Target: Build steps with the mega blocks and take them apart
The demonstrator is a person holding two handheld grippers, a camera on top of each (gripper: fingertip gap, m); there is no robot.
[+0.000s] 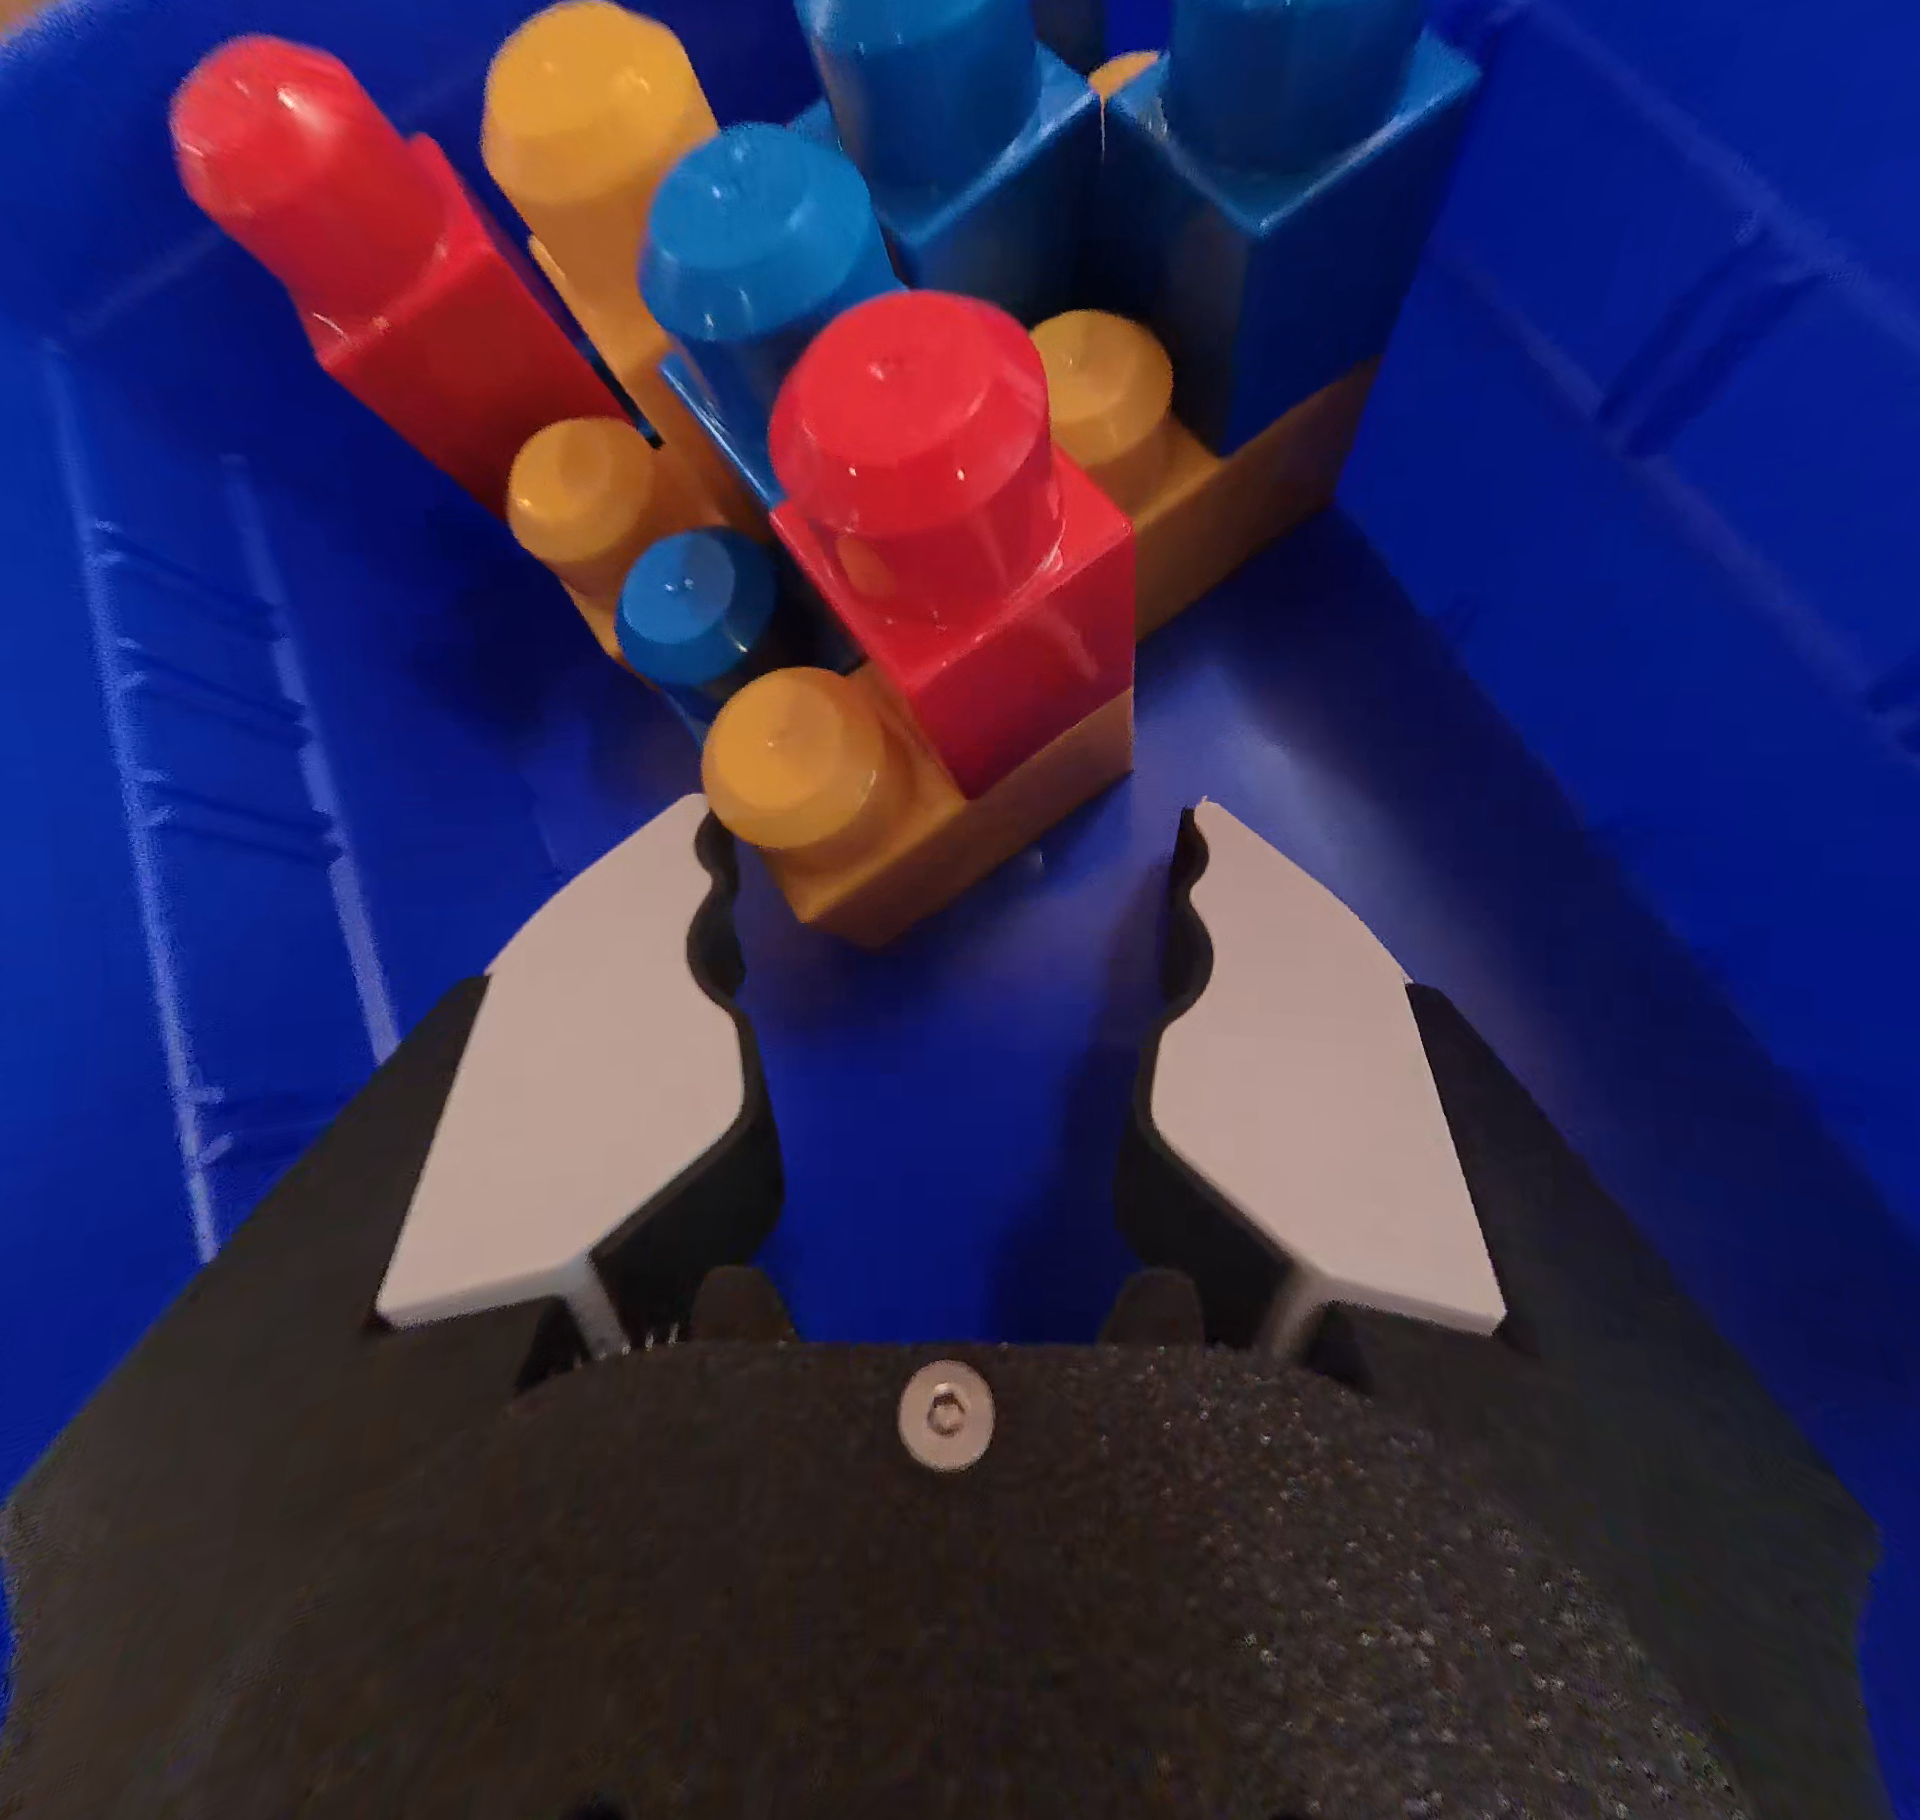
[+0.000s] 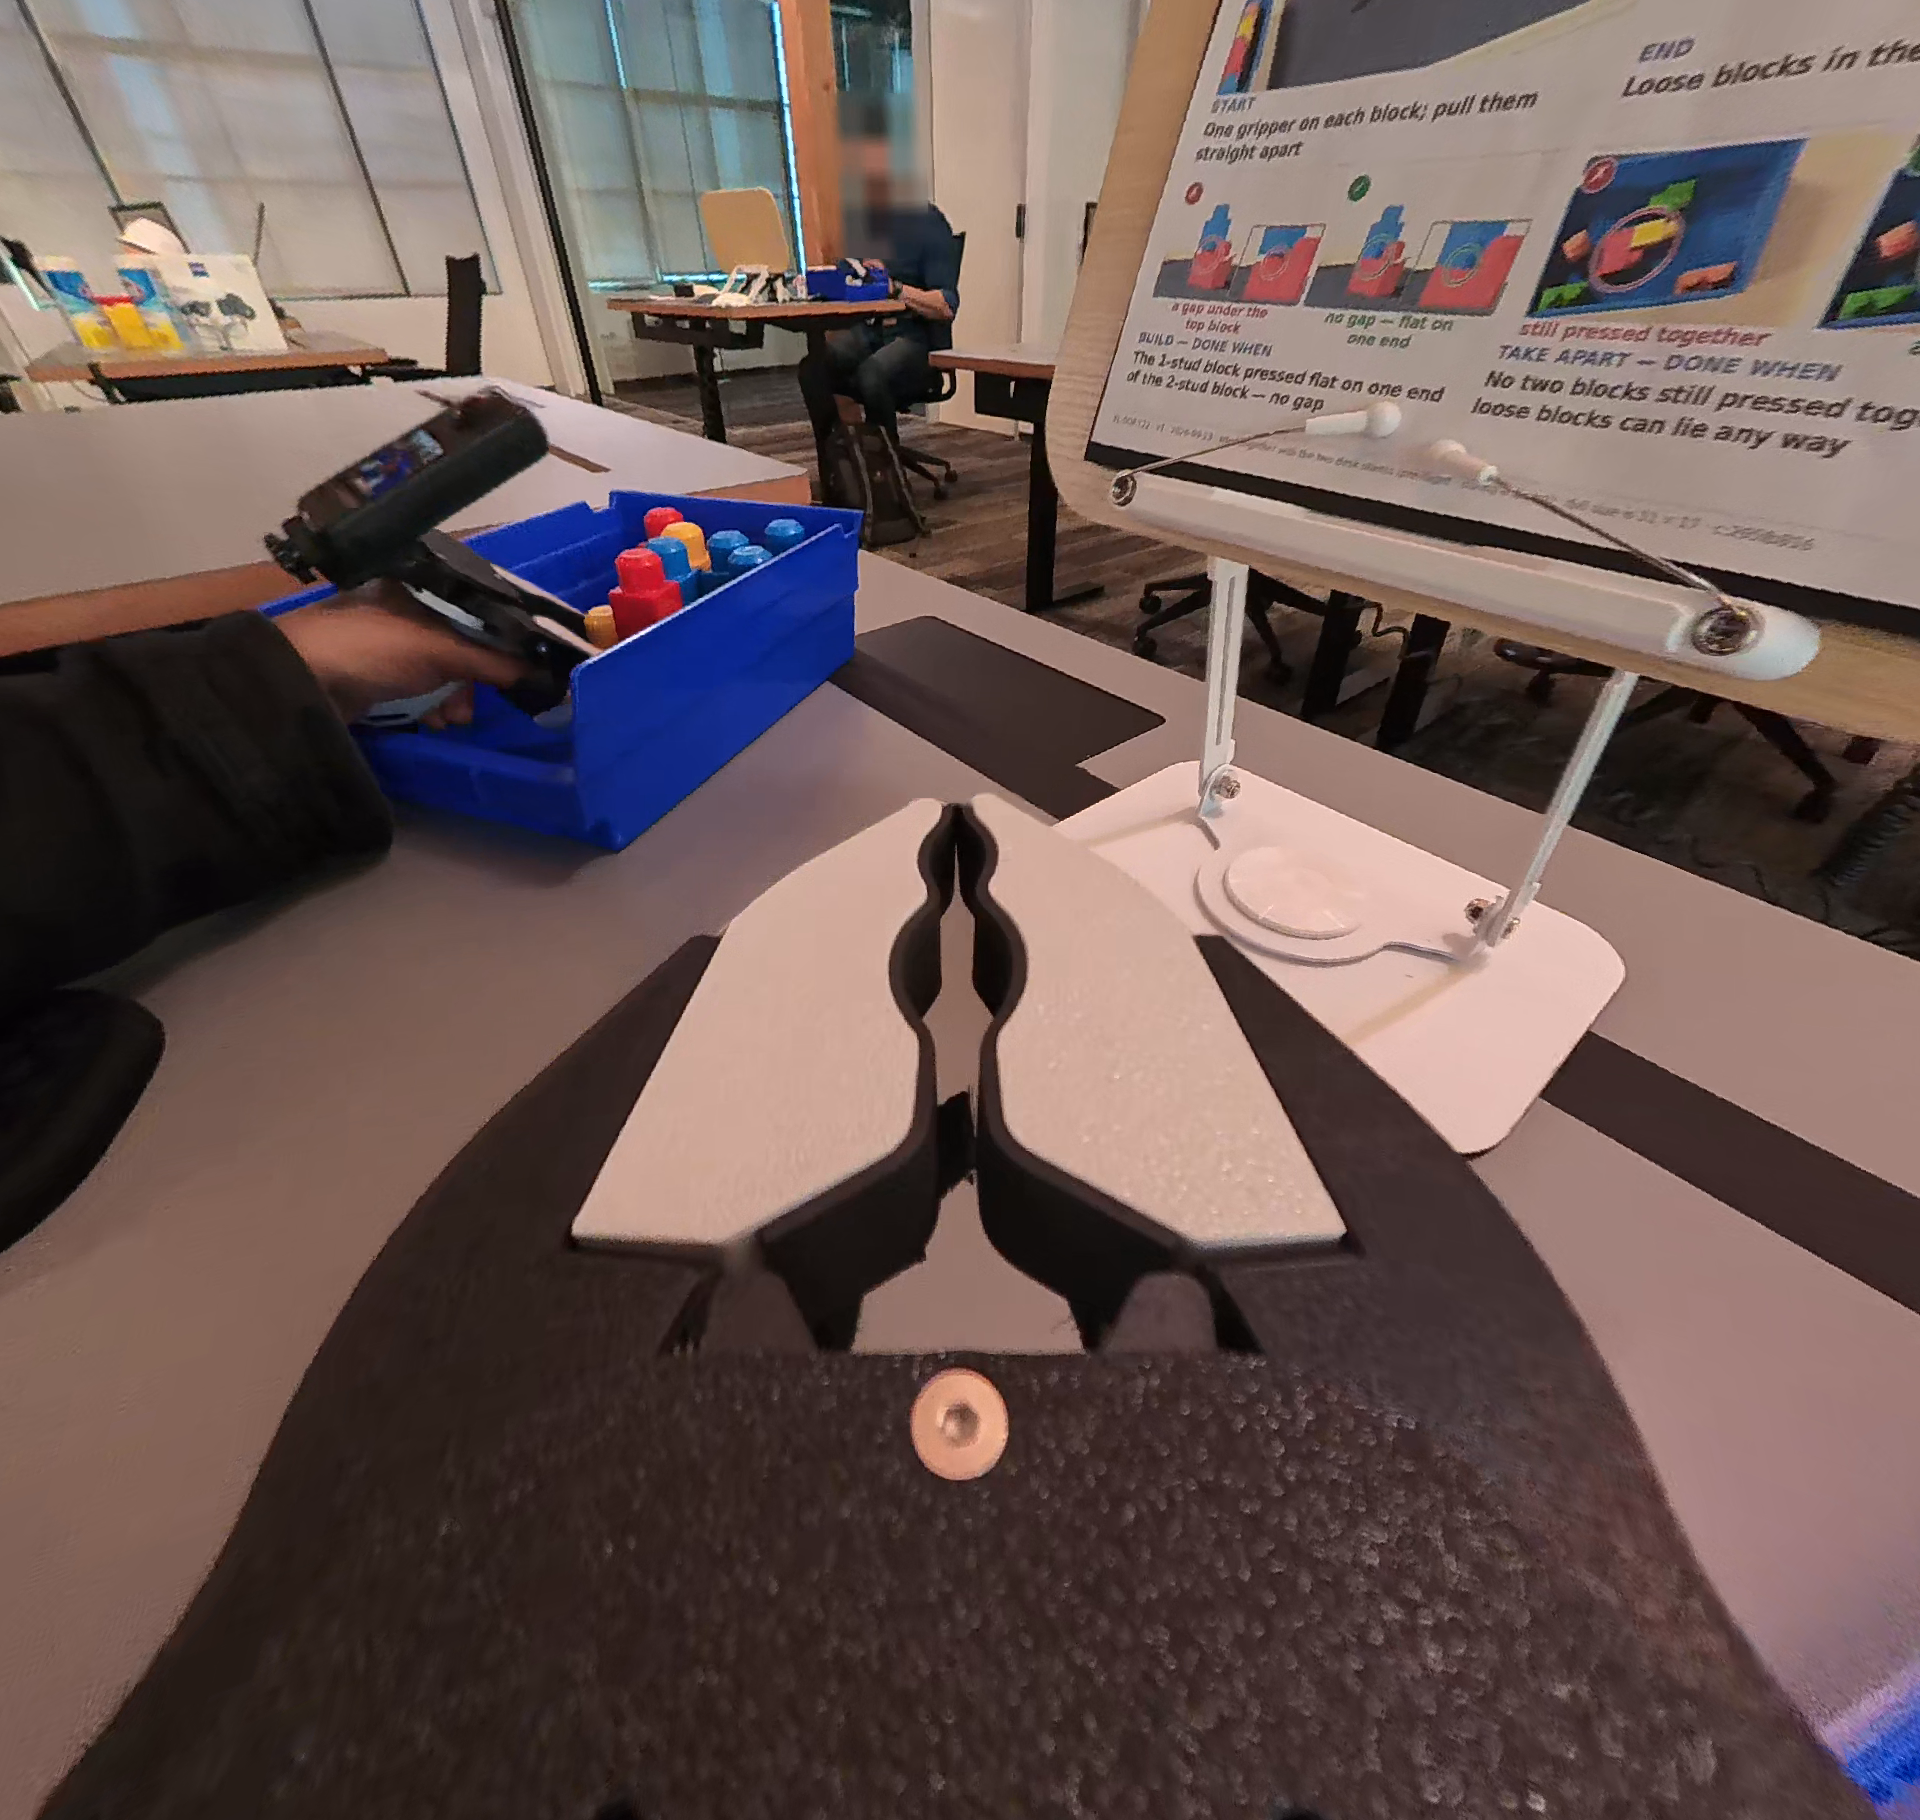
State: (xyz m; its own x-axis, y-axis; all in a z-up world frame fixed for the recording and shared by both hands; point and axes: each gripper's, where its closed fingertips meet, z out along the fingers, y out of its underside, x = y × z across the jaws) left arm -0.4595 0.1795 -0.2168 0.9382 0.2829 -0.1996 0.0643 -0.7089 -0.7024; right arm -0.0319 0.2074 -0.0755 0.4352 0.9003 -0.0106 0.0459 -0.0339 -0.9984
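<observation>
On your grey desk (image 2: 436, 991) sits the blue bin (image 2: 675, 690), holding the mega blocks (image 1: 831, 440): red, yellow and blue pieces, several stacked. Nearest you in the bin, 1 red block (image 1: 966, 586) sits pressed onto a yellow 2-stud block (image 1: 914, 835). Your left gripper (image 1: 940, 835) reaches into the bin, jaws wide, nothing held. Right of the bin, your right gripper (image 2: 961, 820) hovers pinched together, empty, beside the white instruction stand (image 2: 1455, 1022).

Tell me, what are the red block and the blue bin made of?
The red block looks like smooth, glossy hard plastic: light glints off its rounded stud. The blue bin also seems plastic, but duller, with moulded ribs along its walls.
</observation>
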